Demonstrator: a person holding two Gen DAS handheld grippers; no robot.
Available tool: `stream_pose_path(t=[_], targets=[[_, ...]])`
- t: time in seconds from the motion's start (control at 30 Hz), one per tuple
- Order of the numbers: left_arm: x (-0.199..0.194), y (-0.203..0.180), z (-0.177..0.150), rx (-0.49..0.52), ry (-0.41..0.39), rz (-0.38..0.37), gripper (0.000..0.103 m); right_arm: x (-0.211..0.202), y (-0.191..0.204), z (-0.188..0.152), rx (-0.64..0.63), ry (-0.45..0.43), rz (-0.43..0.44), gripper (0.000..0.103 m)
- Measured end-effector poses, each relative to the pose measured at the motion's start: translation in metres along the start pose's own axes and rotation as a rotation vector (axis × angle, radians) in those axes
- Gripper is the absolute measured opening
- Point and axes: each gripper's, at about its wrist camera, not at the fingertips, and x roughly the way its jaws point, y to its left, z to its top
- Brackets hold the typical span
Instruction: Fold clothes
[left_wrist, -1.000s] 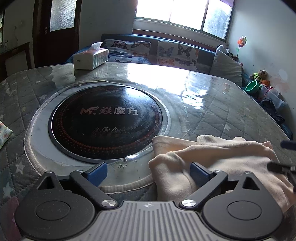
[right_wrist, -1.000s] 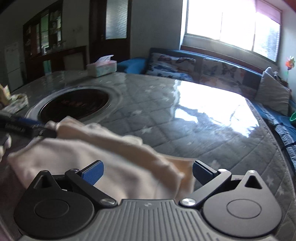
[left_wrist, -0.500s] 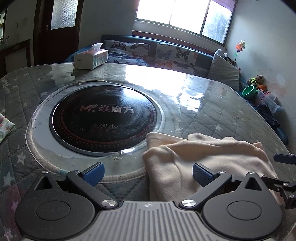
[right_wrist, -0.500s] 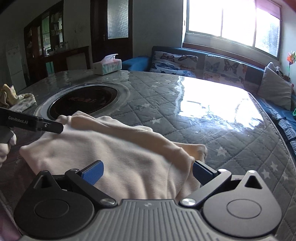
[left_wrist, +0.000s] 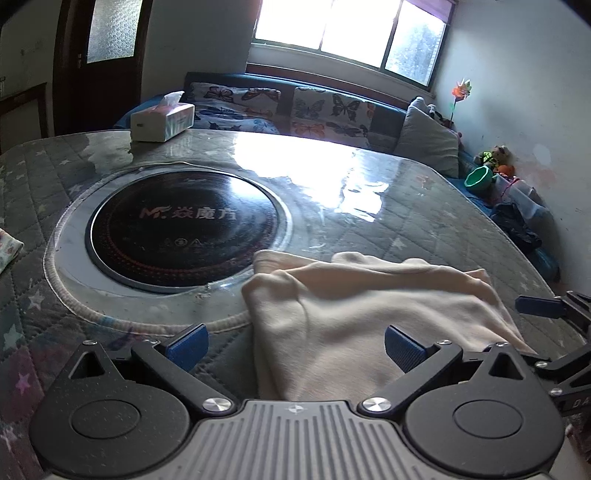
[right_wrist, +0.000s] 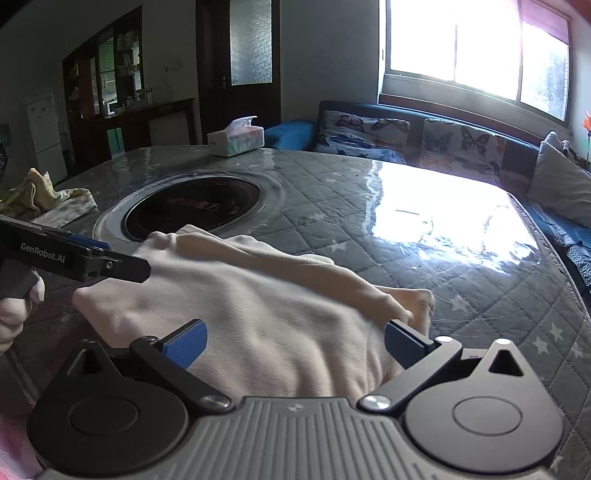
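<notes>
Both grippers, the left gripper (left_wrist: 293, 345) and right gripper (right_wrist: 293, 345), are hovering wide open, empty, over the cream garment (right_wrist: 258, 314) beside the cooktop (left_wrist: 184, 229); pinching matching corners should be keeping the fold square.

Count, desk: one cream soft-fabric garment (left_wrist: 362, 314); one round black glass cooktop (left_wrist: 181, 229); one white tissue box (left_wrist: 162, 117); one crumpled pale floral cloth (right_wrist: 44, 199). Off desk: one grey cushion (left_wrist: 428, 146); one green plastic bowl (left_wrist: 479, 179).
</notes>
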Motion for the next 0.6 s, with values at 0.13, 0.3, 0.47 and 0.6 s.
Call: stream_pose_path(t=[0.13, 0.3, 0.47, 0.6], targets=[[-0.003, -0.003, -0.003, 0.0, 0.001, -0.005, 0.103, -0.001, 0.004, -0.003, 0.002, 0.001, 0.007, 0.103], [-0.007, -0.006, -0.006, 0.0, -0.004, -0.002, 0.103, -0.006, 0.008, -0.008, 0.003, -0.001, 0.015, 0.103], [-0.012, -0.011, -0.012, 0.008, -0.012, 0.001, 0.103, -0.009, 0.014, -0.014, -0.009, 0.004, 0.021, 0.103], [-0.019, -0.015, -0.016, 0.017, -0.025, -0.001, 0.103, -0.014, 0.017, -0.019, -0.006, 0.003, 0.025, 0.103]])
